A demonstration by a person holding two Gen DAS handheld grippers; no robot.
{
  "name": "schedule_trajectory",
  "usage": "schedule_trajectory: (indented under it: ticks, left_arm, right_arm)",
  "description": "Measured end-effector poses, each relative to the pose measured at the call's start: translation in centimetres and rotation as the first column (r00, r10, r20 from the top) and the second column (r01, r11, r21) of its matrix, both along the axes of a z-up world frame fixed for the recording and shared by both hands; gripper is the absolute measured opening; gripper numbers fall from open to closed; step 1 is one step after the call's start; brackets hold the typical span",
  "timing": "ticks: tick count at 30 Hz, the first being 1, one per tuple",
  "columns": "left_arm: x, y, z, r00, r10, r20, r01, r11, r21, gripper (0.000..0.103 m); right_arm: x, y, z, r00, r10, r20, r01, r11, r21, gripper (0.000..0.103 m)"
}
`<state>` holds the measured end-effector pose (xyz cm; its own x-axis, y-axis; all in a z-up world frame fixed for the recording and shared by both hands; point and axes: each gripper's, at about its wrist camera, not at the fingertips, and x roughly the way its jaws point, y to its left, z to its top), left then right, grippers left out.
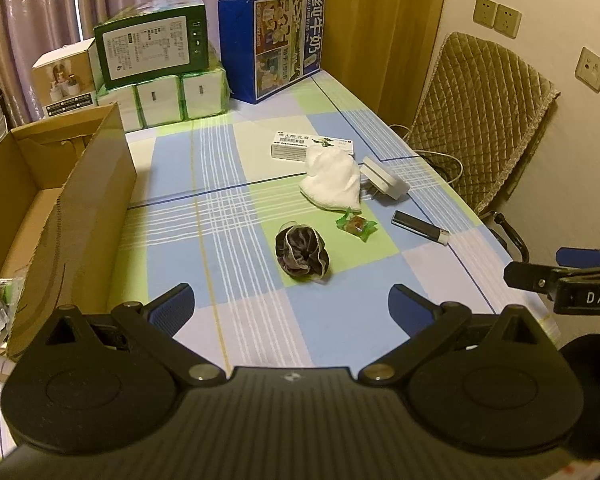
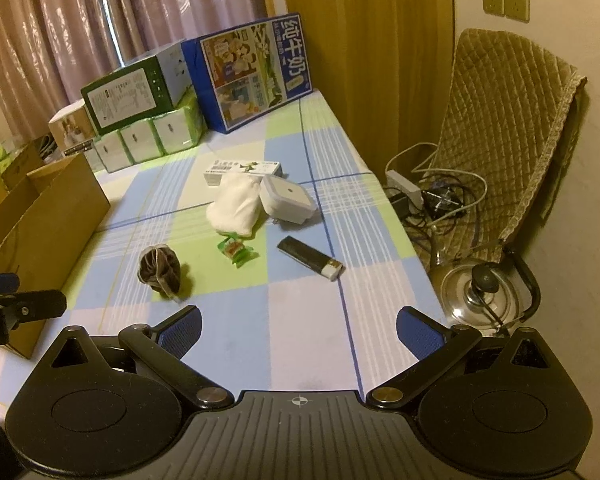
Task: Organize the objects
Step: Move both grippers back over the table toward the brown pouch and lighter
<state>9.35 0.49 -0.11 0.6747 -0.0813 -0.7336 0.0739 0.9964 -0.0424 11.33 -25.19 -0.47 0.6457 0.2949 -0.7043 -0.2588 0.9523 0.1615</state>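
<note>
Leftmost, open cardboard box (image 1: 80,200) at table edge. Then dark scrunchie (image 1: 302,254), green-wrapped candy (image 1: 356,225), white cloth (image 1: 332,180), white charger (image 1: 384,179), black lighter (image 1: 420,227) on checked tablecloth (image 1: 228,240). Left gripper (image 1: 292,304) and right gripper (image 2: 298,330): both spread wide, holding nothing.

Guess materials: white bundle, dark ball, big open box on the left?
White bundle: soft cloth, probably terry or knit; matte, fuzzy, slumped folds. Dark ball: looks like thin fabric or mesh, scrunched, with pale trim lines; exact weave unclear. Open box: corrugated cardboard, plain brown, matte, with a fluted cut edge along the wall. Both grippers, left and right, are open and hold nothing.
</note>
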Motion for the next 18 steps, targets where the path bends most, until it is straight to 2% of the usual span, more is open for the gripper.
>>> schedule_trajectory:
  ticks: [11, 18]
  left_arm:
    - [1.8, -0.4, -1.5, 1.0, -0.006, -0.015, 0.006, 1.0, -0.007, 0.101]
    - [3.6, -0.7, -3.1, 0.999, -0.005, -0.031, 0.006, 1.0, 0.016, 0.098]
  right_arm:
    - [2.8, 0.5, -0.8, 0.999, 0.03, -0.03, -0.029, 0.999, 0.031, 0.101]
    - [6.2, 1.4, -1.0, 0.993, 0.112, -0.034, -0.113, 0.993, -0.023, 0.1]
